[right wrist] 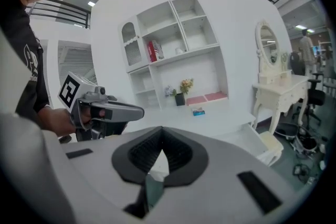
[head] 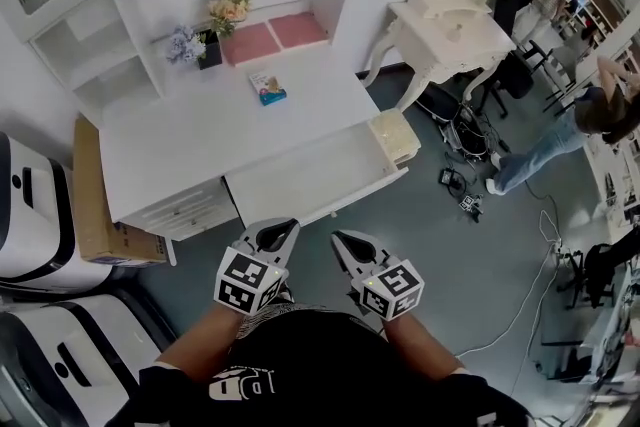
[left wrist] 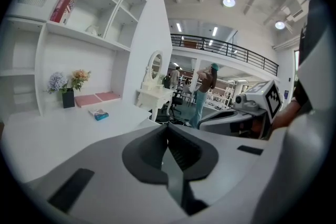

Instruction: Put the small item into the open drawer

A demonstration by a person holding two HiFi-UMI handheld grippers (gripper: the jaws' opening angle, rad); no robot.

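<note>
The small item [head: 268, 88], a teal and white packet, lies on the white desk [head: 180, 140] towards its back. It also shows in the left gripper view, small item [left wrist: 98, 114], and in the right gripper view, small item [right wrist: 198, 112]. The open drawer [head: 310, 177] juts out of the desk's front right and looks bare inside. Both grippers hover side by side in front of the desk, below the drawer's front edge. My left gripper [head: 275, 237] is shut with nothing in it, and so is my right gripper [head: 350, 245].
A flower pot [head: 210, 45] and pink pads [head: 272, 37] stand at the desk's back under white shelves. A cream box [head: 395, 135] sits beside the drawer's right end. A cardboard box [head: 95, 205] and white machines [head: 30, 215] are at the left, a vanity table [head: 450, 30] and people at the right.
</note>
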